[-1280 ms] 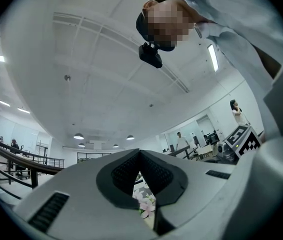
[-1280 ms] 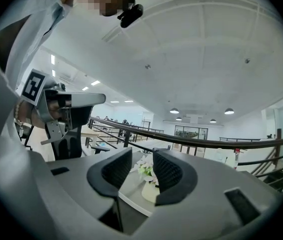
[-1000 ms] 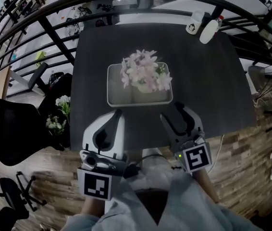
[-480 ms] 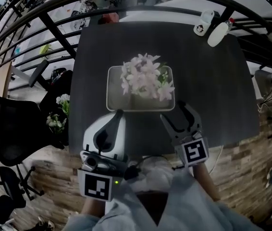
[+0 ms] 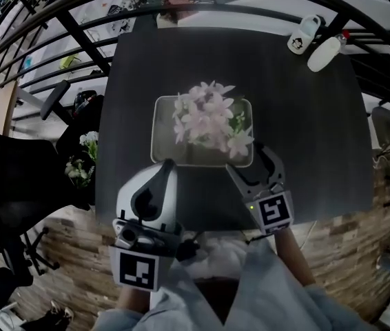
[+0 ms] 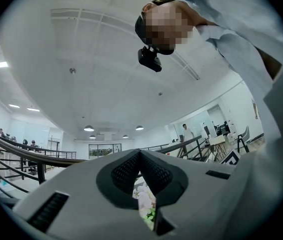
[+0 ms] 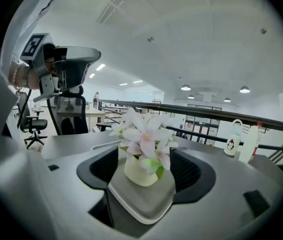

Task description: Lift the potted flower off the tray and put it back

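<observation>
Upright in the tray (image 5: 162, 150), the potted flower (image 5: 209, 119) is judged light with fragile blooms, so its stiff pot is best gripped low by the right gripper (image 5: 249, 163), whose jaws are opening just short of it, while the left gripper (image 5: 166, 165) is pressed together, empty.

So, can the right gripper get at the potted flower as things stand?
Probably yes. The right gripper sits at the near edge of the tray, its jaws opening with nothing pressed between them, and the potted flower stands ahead, unblocked.
</observation>
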